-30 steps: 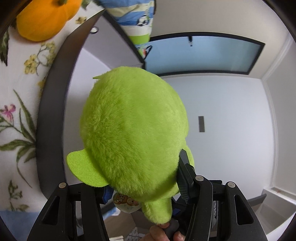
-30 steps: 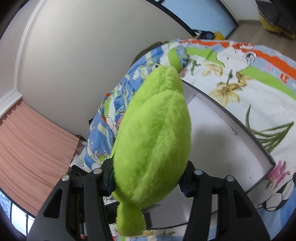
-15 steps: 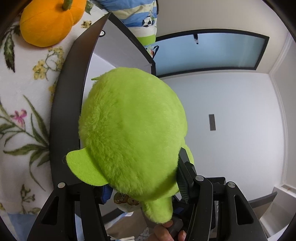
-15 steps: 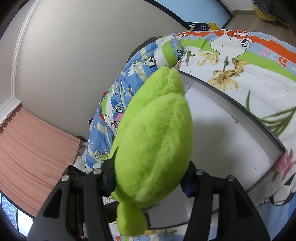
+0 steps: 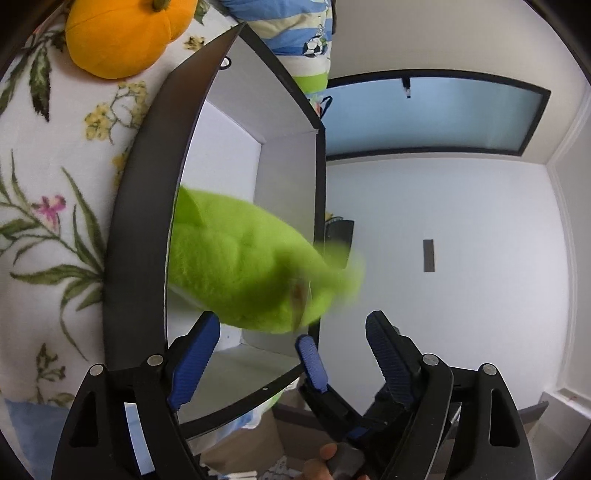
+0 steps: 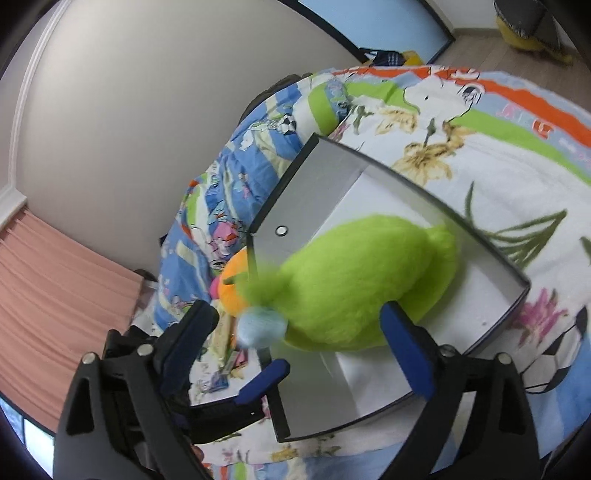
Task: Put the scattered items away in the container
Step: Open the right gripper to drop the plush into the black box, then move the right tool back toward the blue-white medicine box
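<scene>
A lime-green plush toy (image 5: 240, 269) lies in the open dark-rimmed box (image 5: 133, 236), blurred and free of both grippers. In the right wrist view the plush (image 6: 362, 288) rests on the white floor of the box (image 6: 495, 254), with an orange face and a pale blue pompom at its near end. My left gripper (image 5: 288, 343) is open and empty just in front of the plush. My right gripper (image 6: 299, 325) is open and empty, its fingers either side of the plush.
An orange plush pumpkin (image 5: 125, 33) lies on the floral blanket (image 5: 51, 177) beyond the box. A striped cartoon quilt (image 6: 229, 192) is heaped behind the box. White walls and a dark-framed window (image 5: 432, 114) stand behind.
Both grippers have opened and let go of the green plush. It has dropped out of the fingers into the box.
</scene>
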